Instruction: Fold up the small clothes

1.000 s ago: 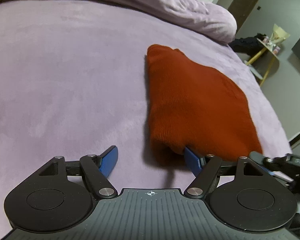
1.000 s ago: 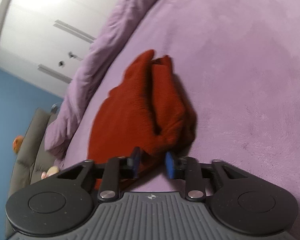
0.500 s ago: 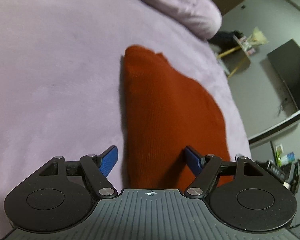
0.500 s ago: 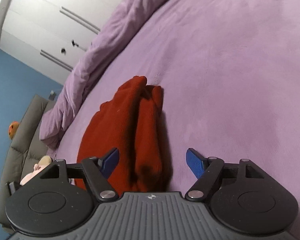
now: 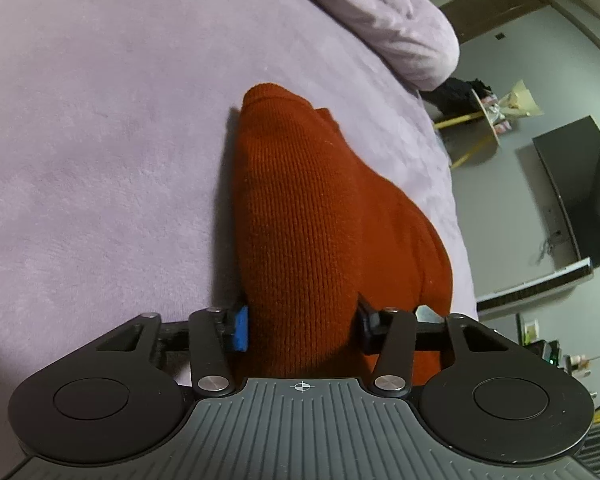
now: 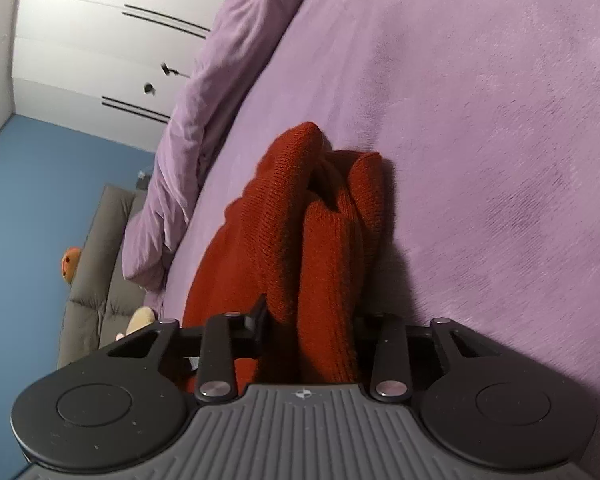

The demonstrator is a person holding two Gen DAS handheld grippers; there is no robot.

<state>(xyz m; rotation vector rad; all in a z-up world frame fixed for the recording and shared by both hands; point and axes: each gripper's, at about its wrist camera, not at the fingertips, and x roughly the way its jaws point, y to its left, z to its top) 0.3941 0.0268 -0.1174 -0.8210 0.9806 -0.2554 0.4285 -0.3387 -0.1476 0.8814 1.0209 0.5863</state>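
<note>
A folded rust-red knit garment (image 5: pixel 324 216) lies on the purple bed cover (image 5: pixel 100 160). My left gripper (image 5: pixel 302 326) has closed on the near end of the garment, with the thick knit bunched between its fingers. In the right wrist view the same garment (image 6: pixel 316 240) shows as several stacked folds. My right gripper (image 6: pixel 310 326) is shut on its near end, and the cloth hides the right fingertip.
A rumpled purple duvet (image 5: pixel 384 16) lies along the far side of the bed and also shows in the right wrist view (image 6: pixel 204 96). Off the bed are a dark TV (image 5: pixel 580 184), a small side table (image 5: pixel 488 120), a grey sofa (image 6: pixel 96 280) and white wardrobe doors (image 6: pixel 100 40).
Both grippers were open around the garment half a second ago. Both have since moved forward and closed on its near end. The right one had let go and opened before that.
</note>
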